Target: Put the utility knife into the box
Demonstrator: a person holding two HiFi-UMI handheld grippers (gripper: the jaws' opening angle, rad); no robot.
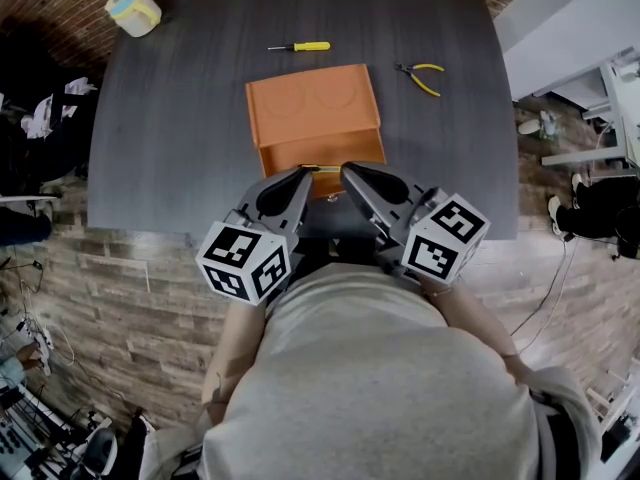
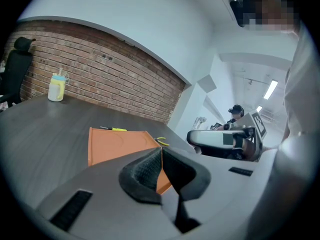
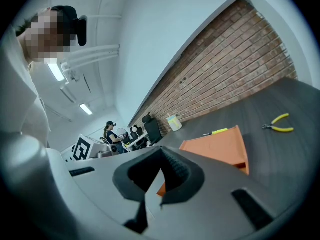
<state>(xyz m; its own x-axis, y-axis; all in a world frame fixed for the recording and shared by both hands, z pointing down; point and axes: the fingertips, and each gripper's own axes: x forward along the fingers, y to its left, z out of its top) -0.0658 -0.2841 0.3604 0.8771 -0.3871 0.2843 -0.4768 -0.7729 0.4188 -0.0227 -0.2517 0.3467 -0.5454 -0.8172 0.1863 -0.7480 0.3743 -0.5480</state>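
Note:
An orange box (image 1: 315, 118) lies open in the middle of the dark table; it also shows in the left gripper view (image 2: 117, 144) and the right gripper view (image 3: 220, 146). A thin yellow item (image 1: 322, 169), apparently the utility knife, lies in the box's near compartment, mostly hidden between the gripper tips. My left gripper (image 1: 305, 174) and right gripper (image 1: 345, 171) hover side by side over the box's near edge, close to my body. In their own views, the left gripper (image 2: 161, 151) and right gripper (image 3: 161, 156) each have their jaws pressed together with nothing between them.
A yellow-handled screwdriver (image 1: 300, 46) lies beyond the box, and yellow-handled pliers (image 1: 420, 76) lie to its right. A pale cup (image 1: 133, 10) stands at the far left corner. The table's near edge (image 1: 180, 230) runs just under the grippers. Chairs and people are around the room.

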